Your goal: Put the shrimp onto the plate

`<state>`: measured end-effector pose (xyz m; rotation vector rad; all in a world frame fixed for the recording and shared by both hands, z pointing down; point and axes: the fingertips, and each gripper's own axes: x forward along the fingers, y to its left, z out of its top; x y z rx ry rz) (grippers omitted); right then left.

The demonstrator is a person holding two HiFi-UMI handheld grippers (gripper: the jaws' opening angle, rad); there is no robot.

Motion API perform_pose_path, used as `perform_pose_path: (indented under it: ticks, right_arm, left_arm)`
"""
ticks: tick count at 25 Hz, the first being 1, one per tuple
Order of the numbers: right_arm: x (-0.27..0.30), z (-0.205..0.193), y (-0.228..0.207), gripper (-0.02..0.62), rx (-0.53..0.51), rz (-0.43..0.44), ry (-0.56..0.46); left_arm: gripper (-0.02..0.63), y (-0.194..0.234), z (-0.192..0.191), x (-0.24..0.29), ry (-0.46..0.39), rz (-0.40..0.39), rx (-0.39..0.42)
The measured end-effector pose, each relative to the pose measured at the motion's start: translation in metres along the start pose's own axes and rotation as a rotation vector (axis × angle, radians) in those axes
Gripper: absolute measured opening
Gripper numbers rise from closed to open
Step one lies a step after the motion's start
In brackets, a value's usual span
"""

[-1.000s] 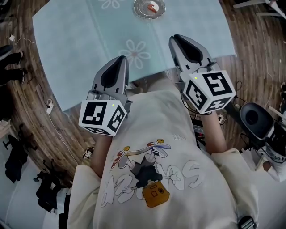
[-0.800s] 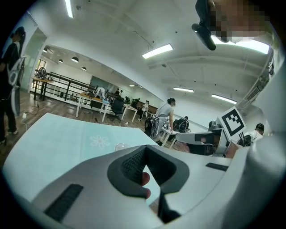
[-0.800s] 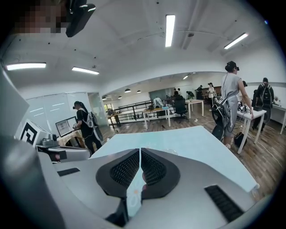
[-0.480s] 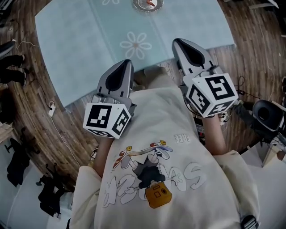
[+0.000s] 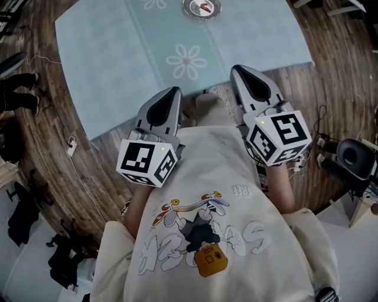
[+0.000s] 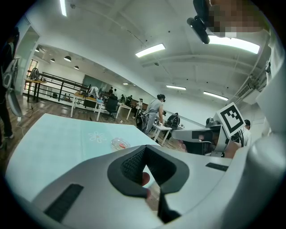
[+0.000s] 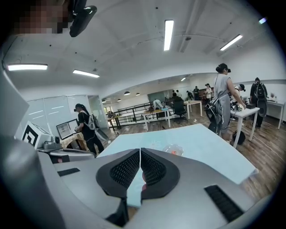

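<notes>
Both grippers were held close to the person's chest, off the desk's [image 5: 118,59] near edge. The left gripper [image 5: 170,98] had its jaws closed on nothing, and so did the right gripper [image 5: 242,74]. The shrimp [image 5: 204,6] lay on the plate [image 5: 189,10] at the desk's far side, well apart from both.

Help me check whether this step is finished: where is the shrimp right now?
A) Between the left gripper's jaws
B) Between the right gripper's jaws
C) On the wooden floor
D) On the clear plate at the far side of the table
D: in the head view the orange shrimp lies on the clear plate at the far side of the blue table. The left gripper and right gripper sit near the person's chest, jaws together on nothing.
</notes>
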<state>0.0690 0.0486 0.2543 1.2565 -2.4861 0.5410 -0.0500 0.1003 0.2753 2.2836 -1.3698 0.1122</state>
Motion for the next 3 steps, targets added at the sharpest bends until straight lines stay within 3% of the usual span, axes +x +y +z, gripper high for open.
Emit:
perform_pose_path:
  ticks: [3]
  right_arm:
    - [-0.001,-0.0011,0.0072,0.031,0.004,0.006,-0.001]
  left_arm:
    - [0.008,0.0005,0.0013,-0.0044,-0.001,0.002,0.006]
